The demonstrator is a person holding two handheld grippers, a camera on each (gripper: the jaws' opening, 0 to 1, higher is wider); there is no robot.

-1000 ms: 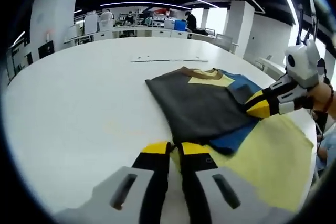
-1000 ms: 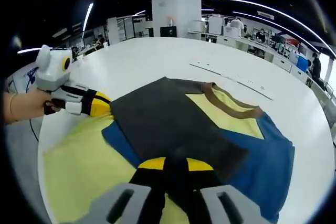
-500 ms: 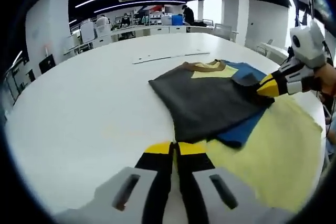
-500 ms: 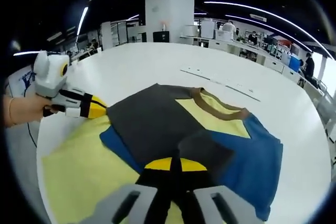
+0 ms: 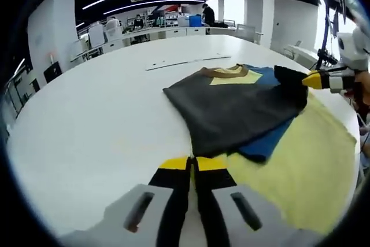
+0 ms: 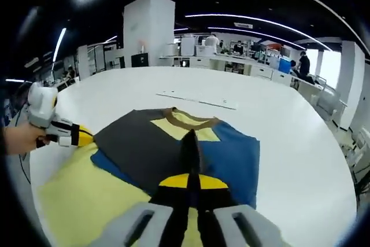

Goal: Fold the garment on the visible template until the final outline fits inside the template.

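Yellow-tipped, the right hand-held gripper (image 6: pixel 192 182) is clamped on a raised dark fold of the T-shirt (image 6: pixel 173 148). The left hand-held gripper (image 5: pixel 192 163) has its jaws together at the shirt's near hem; I cannot tell whether it pinches cloth. The shirt lies partly on the pale yellow template (image 5: pixel 295 172) near the white desk's (image 5: pixel 92 120) edge. Soft, light cloth will likely sag and slide; take hems or corners.

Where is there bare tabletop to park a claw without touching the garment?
Bare white round table lies on the left claw's outer side of the grey, blue and yellow garment, and beyond its brown collar up to the thin white strip. It is crowded over the pale yellow template sheet, where the right claw pinches cloth.
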